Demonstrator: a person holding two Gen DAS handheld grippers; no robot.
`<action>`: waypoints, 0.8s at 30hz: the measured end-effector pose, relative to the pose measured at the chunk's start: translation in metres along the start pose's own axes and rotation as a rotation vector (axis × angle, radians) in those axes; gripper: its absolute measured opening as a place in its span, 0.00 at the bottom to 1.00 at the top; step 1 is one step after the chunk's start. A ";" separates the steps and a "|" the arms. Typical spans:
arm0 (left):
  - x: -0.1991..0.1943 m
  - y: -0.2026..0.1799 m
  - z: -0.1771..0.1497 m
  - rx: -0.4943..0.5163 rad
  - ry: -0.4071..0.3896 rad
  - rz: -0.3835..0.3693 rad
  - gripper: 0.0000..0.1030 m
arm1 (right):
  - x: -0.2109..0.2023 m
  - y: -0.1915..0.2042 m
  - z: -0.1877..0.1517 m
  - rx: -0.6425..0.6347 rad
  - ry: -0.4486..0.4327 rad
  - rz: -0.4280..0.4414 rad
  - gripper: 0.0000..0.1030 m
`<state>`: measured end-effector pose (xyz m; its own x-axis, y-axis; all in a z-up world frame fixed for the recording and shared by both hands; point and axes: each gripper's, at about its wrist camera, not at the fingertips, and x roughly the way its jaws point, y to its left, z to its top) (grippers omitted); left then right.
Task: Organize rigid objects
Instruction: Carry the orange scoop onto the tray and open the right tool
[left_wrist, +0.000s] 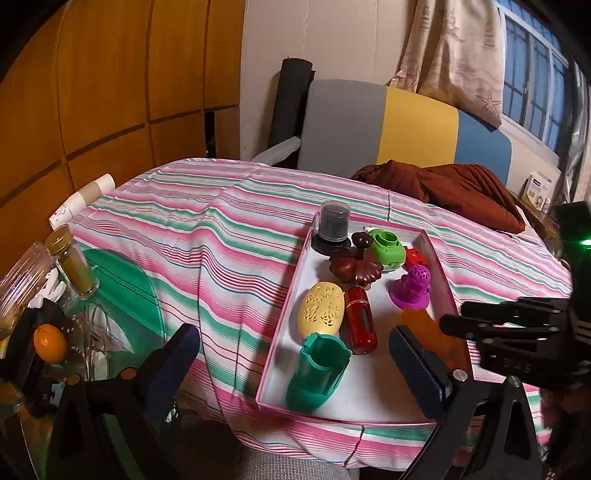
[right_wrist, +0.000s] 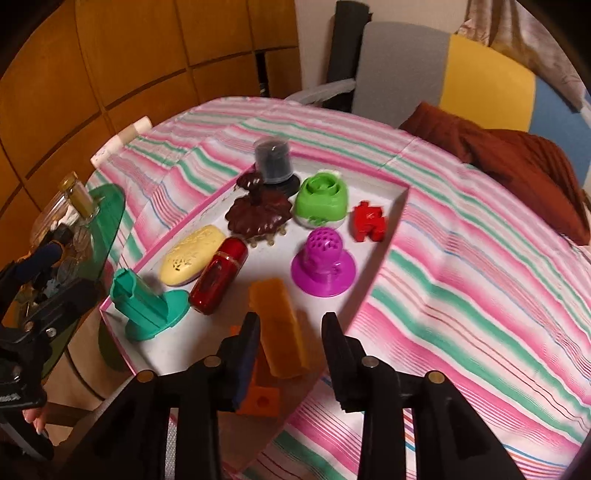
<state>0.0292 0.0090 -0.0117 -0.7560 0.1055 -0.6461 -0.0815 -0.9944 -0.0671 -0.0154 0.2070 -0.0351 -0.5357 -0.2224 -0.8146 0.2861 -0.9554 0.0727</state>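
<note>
A pink-rimmed white tray (left_wrist: 284, 302) (right_wrist: 391, 236) on a striped cloth holds several objects: a teal holder (left_wrist: 317, 373) (right_wrist: 144, 306), yellow oval case (left_wrist: 320, 309) (right_wrist: 192, 254), red bottle (left_wrist: 361, 319) (right_wrist: 218, 277), brown leaf-shaped piece (left_wrist: 354, 264) (right_wrist: 258, 214), green piece (left_wrist: 386, 245) (right_wrist: 321, 199), purple piece (left_wrist: 412, 288) (right_wrist: 324, 266), small red piece (right_wrist: 369, 221), dark capped jar (left_wrist: 334, 225) (right_wrist: 273, 158). My right gripper (right_wrist: 291, 350) is open over an orange block (right_wrist: 280, 328) (left_wrist: 424, 328) lying in the tray. My left gripper (left_wrist: 295, 362) is open and empty above the tray's near end.
At left a green glass side table (left_wrist: 122, 284) carries a jar with a gold lid (left_wrist: 72, 262), glasses and an orange fruit (left_wrist: 50, 341). A brown garment (left_wrist: 461, 192) lies at the back right. Paper cups (left_wrist: 85, 199) lie at the cloth's left edge.
</note>
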 end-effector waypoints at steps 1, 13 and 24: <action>0.000 0.000 0.001 -0.001 0.002 0.003 1.00 | -0.005 -0.001 0.000 0.006 -0.013 -0.003 0.34; -0.006 0.005 0.015 -0.032 0.003 0.094 1.00 | -0.034 0.020 0.010 0.061 -0.052 -0.117 0.38; -0.006 0.004 0.022 -0.039 0.054 0.126 1.00 | -0.040 0.022 0.016 0.151 -0.054 -0.206 0.38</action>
<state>0.0187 0.0042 0.0083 -0.7227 -0.0193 -0.6909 0.0381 -0.9992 -0.0118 -0.0004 0.1912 0.0083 -0.6129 -0.0265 -0.7897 0.0469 -0.9989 -0.0028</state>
